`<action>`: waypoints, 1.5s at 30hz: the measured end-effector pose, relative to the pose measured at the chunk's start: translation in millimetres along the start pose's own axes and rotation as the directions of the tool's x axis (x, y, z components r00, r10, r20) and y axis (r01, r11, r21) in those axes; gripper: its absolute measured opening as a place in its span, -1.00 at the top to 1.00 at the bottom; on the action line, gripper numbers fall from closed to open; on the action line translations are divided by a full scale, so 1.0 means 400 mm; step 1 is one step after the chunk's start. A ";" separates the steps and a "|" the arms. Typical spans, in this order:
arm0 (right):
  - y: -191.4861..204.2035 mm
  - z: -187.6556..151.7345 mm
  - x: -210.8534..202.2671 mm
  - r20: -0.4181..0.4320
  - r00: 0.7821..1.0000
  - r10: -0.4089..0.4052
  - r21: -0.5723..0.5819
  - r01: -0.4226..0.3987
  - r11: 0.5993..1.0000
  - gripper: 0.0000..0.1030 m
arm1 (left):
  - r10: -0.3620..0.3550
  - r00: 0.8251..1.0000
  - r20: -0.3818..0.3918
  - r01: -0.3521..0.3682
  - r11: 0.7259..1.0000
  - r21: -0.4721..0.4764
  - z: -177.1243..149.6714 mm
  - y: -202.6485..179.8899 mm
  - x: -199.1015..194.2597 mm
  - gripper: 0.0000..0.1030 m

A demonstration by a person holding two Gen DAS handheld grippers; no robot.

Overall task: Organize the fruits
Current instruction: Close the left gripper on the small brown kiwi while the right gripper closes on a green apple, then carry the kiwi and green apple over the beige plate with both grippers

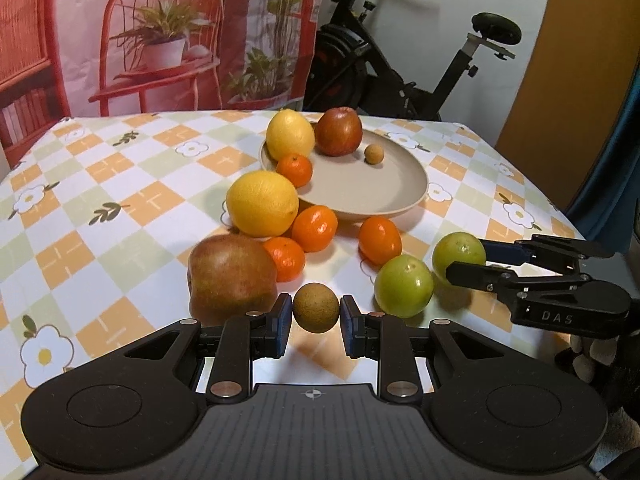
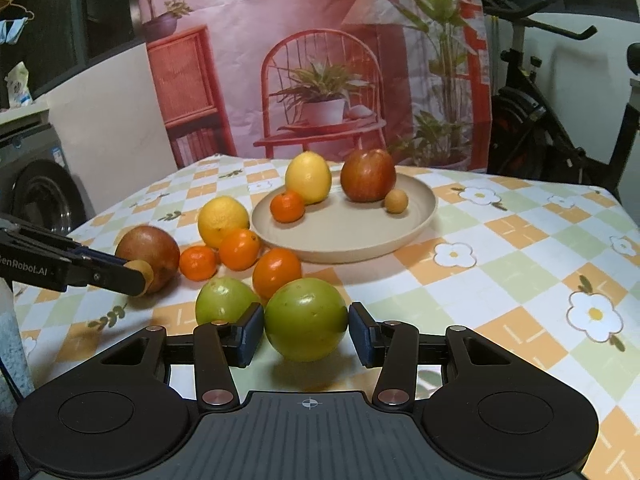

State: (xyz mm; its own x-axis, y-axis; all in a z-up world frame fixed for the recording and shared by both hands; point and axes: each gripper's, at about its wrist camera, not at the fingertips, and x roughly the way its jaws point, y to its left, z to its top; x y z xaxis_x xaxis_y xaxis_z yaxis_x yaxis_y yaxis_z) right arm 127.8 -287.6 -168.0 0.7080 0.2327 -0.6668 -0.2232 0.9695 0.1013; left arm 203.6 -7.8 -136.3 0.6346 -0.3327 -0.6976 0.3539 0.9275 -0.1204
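Worktop under a glossy checked cloth: orange, pale green and white squares with daisy and leaf prints. Behind its far edge, a wrinkled pink backdrop printed with a red chair and potted plants; to the right, a black exercise bike; at far left in the right wrist view, a washing machine.

Toward the far side, a round beige matte plate with a low rim, holding 4 fruits: a lemon, a red apple, a small tangerine and a tiny tan round fruit. Right half of the plate bare.

Near the plate's left and near rim, a tight cluster on the cloth: a second lemon with dimpled skin, 3 glossy tangerines, and a large reddish-green apple touching the nearest of them.

Left claw clamped on a small brown rough-skinned ball of fruit, pads pressed to both its sides, just right of the big apple.

Right claw clamped on a smooth green fruit, raised slightly above the cloth; a second green fruit just beside it on the left.

Broad open cloth to the right and far left of the cluster.
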 end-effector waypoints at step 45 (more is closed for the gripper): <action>-0.196 0.308 0.196 -0.043 0.999 -0.013 0.062 0.016 0.998 0.17 | -0.068 0.997 0.028 0.065 0.992 0.112 0.349 -0.005 0.226 0.47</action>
State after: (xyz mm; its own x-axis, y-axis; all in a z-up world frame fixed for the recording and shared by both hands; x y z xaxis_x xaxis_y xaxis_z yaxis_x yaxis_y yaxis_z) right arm 283.4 -335.8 -137.2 0.6813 0.2163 -0.6993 -0.1698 0.9760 0.1365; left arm 356.1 -63.5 -100.4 0.6280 -0.4001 -0.6675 0.4691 0.8790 -0.0855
